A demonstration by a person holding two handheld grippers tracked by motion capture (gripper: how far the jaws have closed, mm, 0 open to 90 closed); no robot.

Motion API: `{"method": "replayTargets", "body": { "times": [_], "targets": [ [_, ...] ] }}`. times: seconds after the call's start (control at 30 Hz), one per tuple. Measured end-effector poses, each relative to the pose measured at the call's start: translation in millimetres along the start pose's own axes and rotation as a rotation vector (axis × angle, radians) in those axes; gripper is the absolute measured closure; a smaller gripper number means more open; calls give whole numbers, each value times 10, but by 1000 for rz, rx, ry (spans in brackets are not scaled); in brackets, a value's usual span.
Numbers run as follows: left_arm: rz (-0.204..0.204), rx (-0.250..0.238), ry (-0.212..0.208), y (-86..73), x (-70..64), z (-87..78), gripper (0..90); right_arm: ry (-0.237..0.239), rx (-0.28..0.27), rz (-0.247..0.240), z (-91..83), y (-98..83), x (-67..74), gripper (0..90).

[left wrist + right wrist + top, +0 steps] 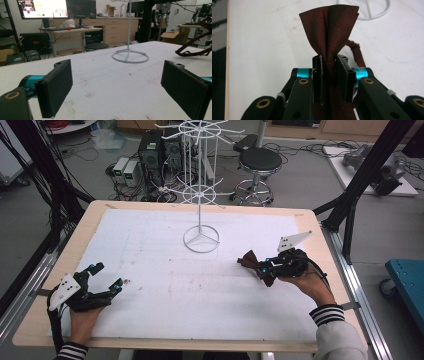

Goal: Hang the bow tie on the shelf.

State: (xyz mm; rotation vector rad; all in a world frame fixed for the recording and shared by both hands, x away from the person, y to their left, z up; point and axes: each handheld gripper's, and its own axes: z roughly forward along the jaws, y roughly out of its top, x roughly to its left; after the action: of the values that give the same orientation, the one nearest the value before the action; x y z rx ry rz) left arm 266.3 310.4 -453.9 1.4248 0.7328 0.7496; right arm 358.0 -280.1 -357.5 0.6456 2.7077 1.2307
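Note:
A dark red bow tie (254,263) is clamped at its knot by my right gripper (262,266), held at the table's right side. In the right gripper view one wing of the bow tie (329,27) fans out above the black jaws, which are shut on its middle, and its strap (357,53) trails to the right. My left gripper (106,277) rests at the front left of the table, jaws wide open with nothing between its pads (57,86). A white wire display stand (200,195) rises from its ring base at the table's far middle.
A white sheet (200,285) covers the wooden table (45,310). Beyond the far edge are a black stool (259,162), computer boxes and cables on the floor. Black frame posts stand at left and right. The bow tie's strap (192,48) shows at the right of the left gripper view.

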Motion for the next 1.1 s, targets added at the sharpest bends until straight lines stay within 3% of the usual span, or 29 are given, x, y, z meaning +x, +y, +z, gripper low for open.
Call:
{"method": "replayTargets", "body": {
  "times": [0.17, 0.27, 0.5, 0.63, 0.8, 0.83, 1.03, 1.1],
  "targets": [
    [-2, 0, 0, 0, 0, 0, 107, -20, -66, 41, -21, 37, -10, 768],
    [-1, 0, 0, 0, 0, 0, 107, -50, -147, 78, -47, 73, -40, 768],
    [-2, 0, 0, 0, 0, 0, 107, -74, -212, 98, -59, 124, -27, 768],
    [-2, -1, 0, 0, 0, 0, 107, -123, -249, 113, -46, 169, -12, 768],
    [-2, 0, 0, 0, 0, 0, 107, -144, -312, 145, -48, 203, 4, 767],
    [-1, -1, 0, 0, 0, 0, 107, -173, -331, 155, -50, 222, 19, 767],
    [-1, 0, 0, 0, 0, 0, 107, -242, -408, 196, -40, 302, 57, 767],
    [0, 0, -1, 0, 0, 0, 107, -241, -419, 206, -36, 308, 56, 768]
  ]
}}
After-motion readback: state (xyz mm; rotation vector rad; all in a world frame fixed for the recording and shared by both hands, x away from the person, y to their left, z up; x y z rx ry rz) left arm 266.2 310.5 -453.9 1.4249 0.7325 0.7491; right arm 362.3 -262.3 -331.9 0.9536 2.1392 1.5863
